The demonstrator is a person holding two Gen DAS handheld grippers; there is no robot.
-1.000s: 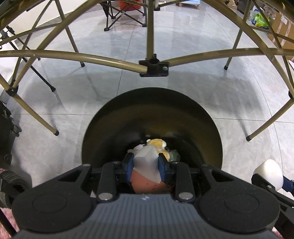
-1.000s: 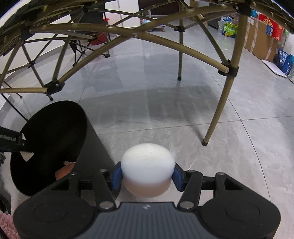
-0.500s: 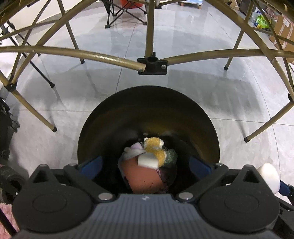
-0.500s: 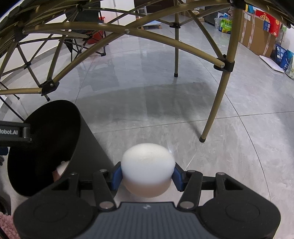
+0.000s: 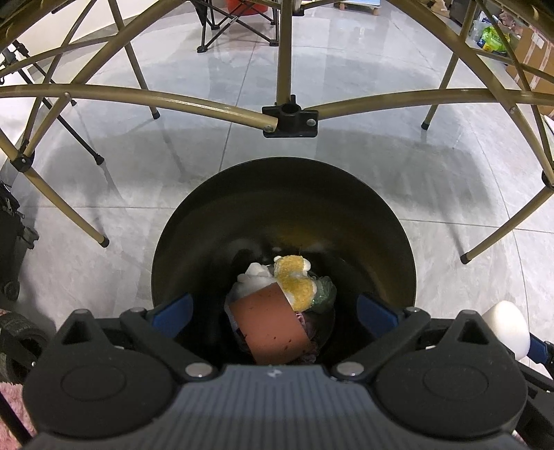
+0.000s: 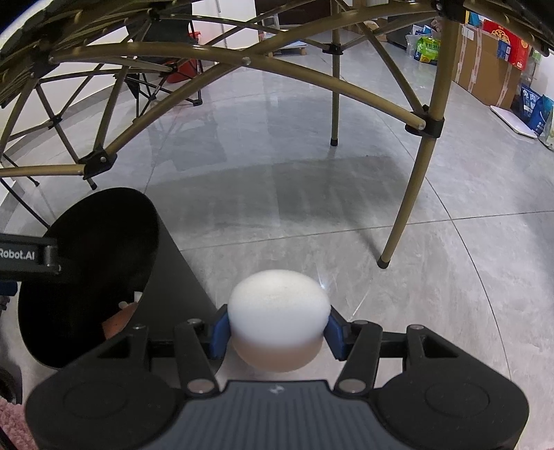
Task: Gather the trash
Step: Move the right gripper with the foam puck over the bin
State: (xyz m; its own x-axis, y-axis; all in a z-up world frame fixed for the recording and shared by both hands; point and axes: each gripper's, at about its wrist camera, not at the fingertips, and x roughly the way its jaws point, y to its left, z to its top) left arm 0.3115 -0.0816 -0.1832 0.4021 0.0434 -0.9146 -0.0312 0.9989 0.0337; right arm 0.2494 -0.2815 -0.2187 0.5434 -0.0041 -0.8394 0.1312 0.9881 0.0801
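A black round bin (image 5: 381, 221) stands on the grey floor, straight below my left gripper (image 5: 275, 309). That gripper hangs open over the bin's mouth, its blue pads wide apart with nothing between them. In the bin's bottom lie a brown-and-white cup (image 5: 268, 325), a yellow sponge piece (image 5: 296, 282) and other scraps. My right gripper (image 6: 278, 330) is shut on a white foam dome (image 6: 278, 304), just right of the bin (image 6: 86, 242). The white foam dome (image 5: 507, 329) also shows at the lower right of the left wrist view.
Gold folding-table legs (image 6: 412, 194) and cross-braces (image 5: 289, 116) arch over the bin and floor. Cardboard boxes (image 6: 484, 65) and bags stand at the far right. A folding chair (image 5: 235, 24) is in the background. Dark wheeled gear (image 5: 10, 249) sits at the left.
My left gripper has opened wide and let go of the brown-and-white cup, which now lies in the bottom of the bin. The right gripper still grips the foam dome.
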